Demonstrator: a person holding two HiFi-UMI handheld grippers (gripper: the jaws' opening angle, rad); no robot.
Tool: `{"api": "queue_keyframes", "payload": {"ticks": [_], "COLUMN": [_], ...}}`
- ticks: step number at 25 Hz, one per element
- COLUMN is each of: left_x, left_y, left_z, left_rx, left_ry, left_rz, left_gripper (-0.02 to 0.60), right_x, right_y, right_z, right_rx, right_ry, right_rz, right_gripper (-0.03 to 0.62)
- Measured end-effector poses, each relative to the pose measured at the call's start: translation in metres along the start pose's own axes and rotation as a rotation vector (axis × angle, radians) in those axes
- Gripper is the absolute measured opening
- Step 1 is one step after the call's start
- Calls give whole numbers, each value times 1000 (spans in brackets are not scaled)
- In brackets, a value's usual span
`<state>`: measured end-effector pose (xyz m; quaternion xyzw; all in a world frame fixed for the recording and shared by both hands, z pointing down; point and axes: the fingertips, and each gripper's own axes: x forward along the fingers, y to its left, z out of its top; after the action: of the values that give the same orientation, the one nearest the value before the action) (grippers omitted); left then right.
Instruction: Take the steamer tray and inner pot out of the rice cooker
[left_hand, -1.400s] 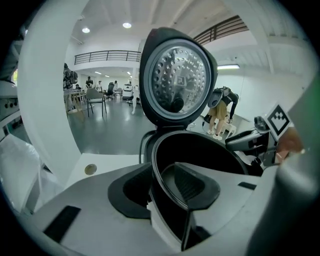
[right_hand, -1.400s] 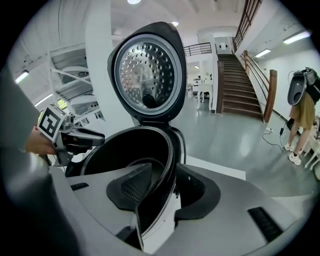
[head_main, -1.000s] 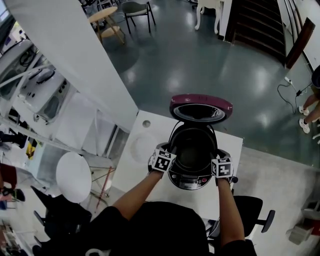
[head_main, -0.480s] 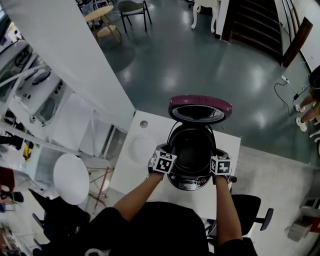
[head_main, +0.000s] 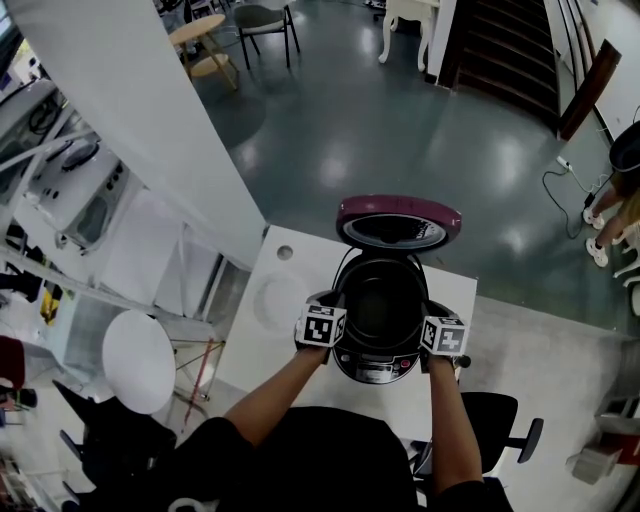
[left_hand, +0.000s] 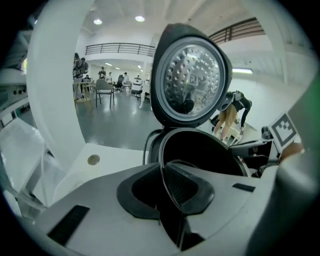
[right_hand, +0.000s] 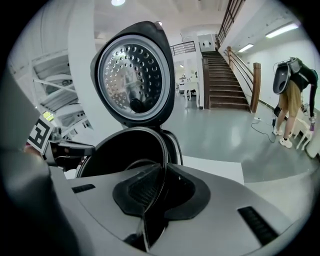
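Left gripper (left_hand: 167, 187) at 9 o'clock and right gripper (right_hand: 152, 192) at 3 o'clock, jaws just closed down, are pinched on the thin pot rim (left_hand: 161, 172) seated in the open cooker (head_main: 385, 365); if lifted unevenly, it may be tilted, jammed or dropped.

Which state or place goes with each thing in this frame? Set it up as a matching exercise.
Things:
1. rice cooker lid
2. left gripper
3. right gripper
4. white table

Places or states:
A. under the cooker
B. raised open
C. on the left side of the insert rim
D. on the right side of the insert rim

Pairs: 1-B, 2-C, 3-D, 4-A.

Both grippers' jaws have just been closing with that thin rim between them. Whether it belongs to the steamer tray or the inner pot is unclear.
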<state>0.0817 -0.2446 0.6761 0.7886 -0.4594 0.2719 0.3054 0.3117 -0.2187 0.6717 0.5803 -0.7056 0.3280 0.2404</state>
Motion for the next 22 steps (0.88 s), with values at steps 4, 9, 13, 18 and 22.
{"api": "queue_keyframes", "payload": {"ticks": [4, 9, 13, 18, 22], "left_x": [-11, -26, -41, -60, -74], "left_y": [-4, -8, -11, -16, -16], "left_z": [6, 23, 35, 49, 56], "left_rx": [-39, -60, -67, -68, -63], "left_ry": [-37, -92, -128, -180, -208], "left_rz": [-23, -40, -57, -80, -88], "left_gripper": [35, 32, 32, 32, 32], "right_x": [-9, -29, -44, -63, -77], "right_y": [-1, 6, 10, 14, 22], "right_z": [5, 23, 35, 51, 64], "right_rx": [77, 136, 156, 156, 146], "right_ry": [-47, -104, -141, -196, -237], "right_rz": [26, 55, 59, 49, 44], "right_gripper": [26, 23, 21, 20, 17]}}
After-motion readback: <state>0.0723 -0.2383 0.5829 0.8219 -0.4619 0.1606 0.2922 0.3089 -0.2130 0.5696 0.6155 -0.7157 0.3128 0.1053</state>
